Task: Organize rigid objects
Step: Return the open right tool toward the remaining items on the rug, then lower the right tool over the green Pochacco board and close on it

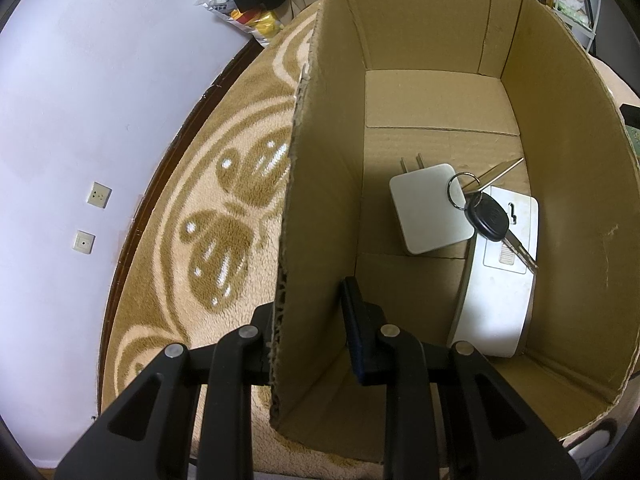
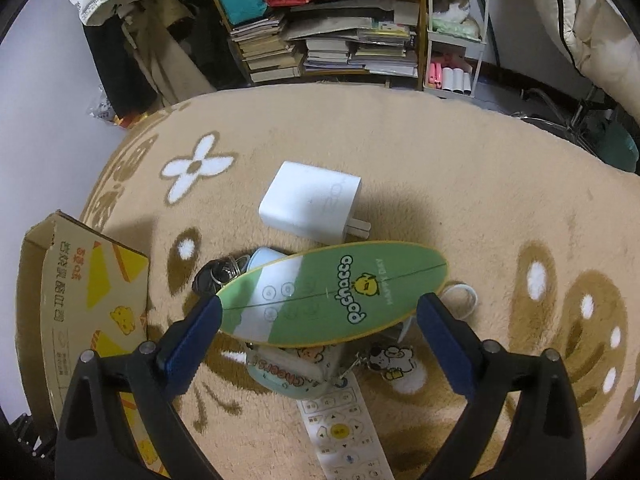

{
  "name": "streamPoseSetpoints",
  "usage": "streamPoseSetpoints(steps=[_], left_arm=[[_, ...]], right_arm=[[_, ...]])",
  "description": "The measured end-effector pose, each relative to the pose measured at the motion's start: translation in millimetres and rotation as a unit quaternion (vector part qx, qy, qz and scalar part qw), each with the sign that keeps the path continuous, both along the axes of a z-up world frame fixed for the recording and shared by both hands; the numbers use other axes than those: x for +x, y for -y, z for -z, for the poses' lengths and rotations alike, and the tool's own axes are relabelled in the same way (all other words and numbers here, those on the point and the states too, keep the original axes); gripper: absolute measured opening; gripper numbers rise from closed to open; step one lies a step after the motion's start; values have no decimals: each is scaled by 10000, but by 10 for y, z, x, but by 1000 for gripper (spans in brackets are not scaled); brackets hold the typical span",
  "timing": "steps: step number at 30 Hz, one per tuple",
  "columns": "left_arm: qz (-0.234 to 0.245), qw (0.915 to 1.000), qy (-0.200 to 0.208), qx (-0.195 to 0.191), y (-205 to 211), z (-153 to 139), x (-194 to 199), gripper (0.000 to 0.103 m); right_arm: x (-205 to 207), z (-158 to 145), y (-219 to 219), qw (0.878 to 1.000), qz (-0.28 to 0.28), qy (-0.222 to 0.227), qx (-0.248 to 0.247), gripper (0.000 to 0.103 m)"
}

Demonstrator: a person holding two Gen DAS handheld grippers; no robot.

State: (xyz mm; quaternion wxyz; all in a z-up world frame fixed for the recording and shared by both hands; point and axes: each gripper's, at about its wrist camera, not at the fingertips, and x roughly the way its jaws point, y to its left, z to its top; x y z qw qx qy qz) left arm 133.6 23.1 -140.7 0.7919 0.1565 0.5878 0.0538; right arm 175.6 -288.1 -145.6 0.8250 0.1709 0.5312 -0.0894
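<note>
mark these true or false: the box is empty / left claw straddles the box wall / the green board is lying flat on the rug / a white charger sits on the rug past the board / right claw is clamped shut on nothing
1. The cardboard box is empty. False: it holds a white charger, a key bunch and a white device.
2. The left claw straddles the box wall. True.
3. The green board lies flat on the rug. False: it sits between the right claw's fingers, above other items.
4. A white charger sits on the rug past the board. True.
5. The right claw is shut on nothing. False: its jaws are spread around the board.
</note>
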Motion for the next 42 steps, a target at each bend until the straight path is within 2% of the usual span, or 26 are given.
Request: streamPoseSetpoints(steps=[11,18,23,28,31,34,37,42], left_arm=[[9,10000,0,9,-5,0,-11,24],[12,10000,-11,13,-4,9,-15,24],[11,10000,-31,7,8,23,2,24],[26,10000,-39,18,17,36,17,24],[35,10000,-34,36,23,37,16,24],[34,10000,-37,49,31,40,18,25],[39,10000,-41,72,40,52,21,25],[43,9999,-43,87,47,56,21,25]], right_arm=[[41,94,127,9994,311,23,168,102],[84,178,208,9990,308,-20,322,102],[77,142,165,9999,150,-10,84,102],[84,-8,201,9995,71,281,-80,102],[84,50,350,9992,364,142,62,102],[43,170,492,9969,657,-4,437,102],[53,215,511,9975,622,-101,321,102],[90,232,464,9981,478,45,386,102]])
